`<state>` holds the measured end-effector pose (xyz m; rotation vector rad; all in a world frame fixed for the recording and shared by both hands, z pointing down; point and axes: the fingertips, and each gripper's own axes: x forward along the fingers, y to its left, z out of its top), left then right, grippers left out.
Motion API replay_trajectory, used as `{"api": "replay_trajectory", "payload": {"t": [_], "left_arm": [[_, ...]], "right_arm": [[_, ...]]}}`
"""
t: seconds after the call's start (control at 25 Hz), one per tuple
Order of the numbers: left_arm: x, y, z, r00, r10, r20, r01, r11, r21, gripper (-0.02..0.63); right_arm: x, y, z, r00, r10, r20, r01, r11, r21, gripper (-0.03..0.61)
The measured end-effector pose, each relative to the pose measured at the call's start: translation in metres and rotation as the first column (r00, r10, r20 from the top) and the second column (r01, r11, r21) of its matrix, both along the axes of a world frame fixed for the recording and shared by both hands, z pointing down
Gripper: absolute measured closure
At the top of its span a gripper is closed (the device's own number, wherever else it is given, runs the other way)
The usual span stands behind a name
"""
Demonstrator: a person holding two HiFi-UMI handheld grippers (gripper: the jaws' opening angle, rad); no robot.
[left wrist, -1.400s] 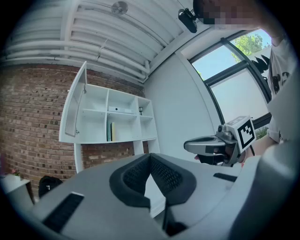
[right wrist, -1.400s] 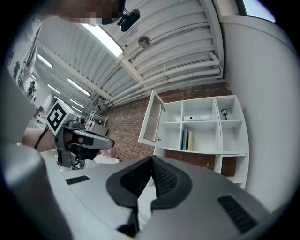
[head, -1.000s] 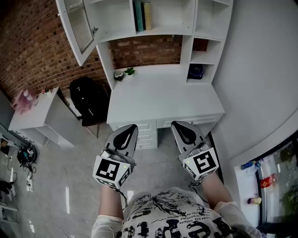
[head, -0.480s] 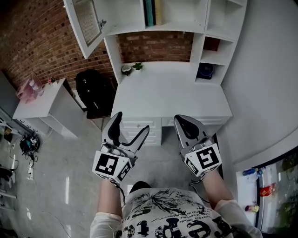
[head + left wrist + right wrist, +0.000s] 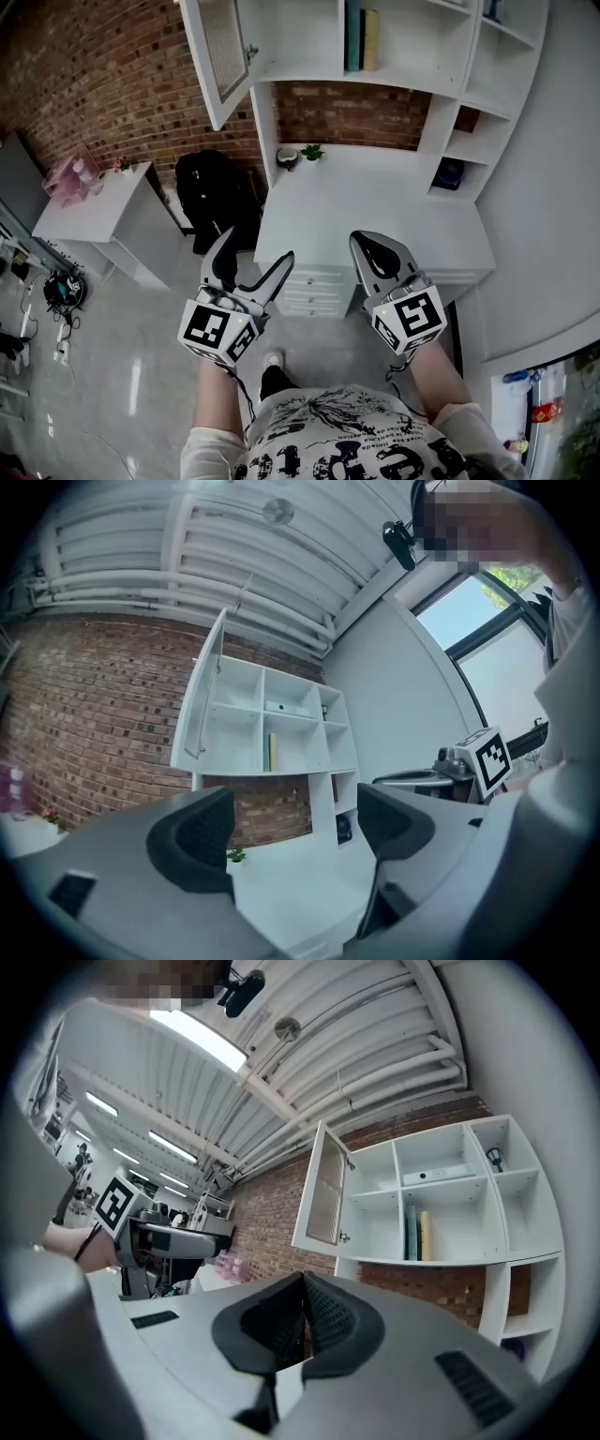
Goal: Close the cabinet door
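- Door (image 5: 221, 54): one, swung wide open at the left edge of the shelf unit (image 5: 394, 47), with a small knob on its free edge. It is high up and well apart from both grippers.
- Left gripper (image 5: 259, 246): jaws wide apart with nothing between them, held out over the floor in front of the desk (image 5: 375, 216).
- Right gripper (image 5: 366, 246): jaws pressed together, nothing in them, held beside the left one at the desk's front edge.
- Shelf unit: open white compartments above the desk.
  - The middle compartment holds two books (image 5: 362, 39), upright and side by side, one teal and one yellowish.
  - The compartment above them holds one flat white thing (image 5: 439, 1176); I cannot tell what it is.
  - The top right compartment holds one small dark thing (image 5: 494, 1158), too small to name.
  - A low cubby in the right column holds one dark round thing (image 5: 450, 174).
- Desk top: one small plant (image 5: 312, 151) and one cup (image 5: 288, 157), just beside each other at the back left corner against the brick wall.
- Under the desk front are drawers (image 5: 307, 286), all shut; the count is unclear.
- One black bag (image 5: 211, 187) stands on the floor left of the desk.
- One side table (image 5: 112, 220), further left, bears one pink box (image 5: 67, 178); its contents are too small to make out.
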<state>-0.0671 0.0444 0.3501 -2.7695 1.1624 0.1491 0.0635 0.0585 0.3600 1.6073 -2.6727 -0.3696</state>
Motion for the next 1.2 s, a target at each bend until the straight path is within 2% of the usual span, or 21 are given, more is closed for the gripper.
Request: {"api": "replay_trajectory", "payload": {"t": [0.28, 0.4, 0.52, 0.68, 0.88, 1.04, 1.2], "left_arm": [[-0.093, -0.117, -0.039, 0.996, 0.084, -0.027, -0.083, 0.995, 0.053, 0.219], [-0.133, -0.163, -0.066, 0.987, 0.142, -0.070, -0.136, 0.988, 0.079, 0.219], [-0.160, -0.208, -0.091, 0.980, 0.188, -0.070, -0.179, 0.977, 0.116, 0.219], [-0.172, -0.258, -0.122, 0.964, 0.260, -0.046, -0.249, 0.953, 0.174, 0.221], [-0.173, -0.297, -0.163, 0.937, 0.347, -0.030, -0.331, 0.916, 0.228, 0.221], [-0.172, -0.309, -0.205, 0.905, 0.424, -0.049, -0.395, 0.876, 0.277, 0.221], [-0.177, -0.323, -0.261, 0.860, 0.499, -0.109, -0.441, 0.833, 0.335, 0.221]], "right_arm": [[-0.102, -0.123, -0.027, 1.000, 0.015, 0.025, -0.015, 1.000, 0.011, 0.563], [-0.143, -0.170, -0.044, 1.000, 0.031, 0.006, -0.031, 0.999, 0.035, 0.563], [-0.170, -0.212, -0.057, 0.998, 0.059, 0.004, -0.059, 0.997, 0.055, 0.563], [-0.186, -0.254, -0.075, 0.992, 0.127, 0.016, -0.128, 0.989, 0.081, 0.563], [-0.202, -0.286, -0.099, 0.984, 0.178, -0.007, -0.177, 0.981, 0.083, 0.563], [-0.210, -0.296, -0.112, 0.982, 0.188, -0.030, -0.185, 0.979, 0.082, 0.563], [-0.221, -0.305, -0.130, 0.988, 0.146, -0.054, -0.139, 0.983, 0.120, 0.563]]}}
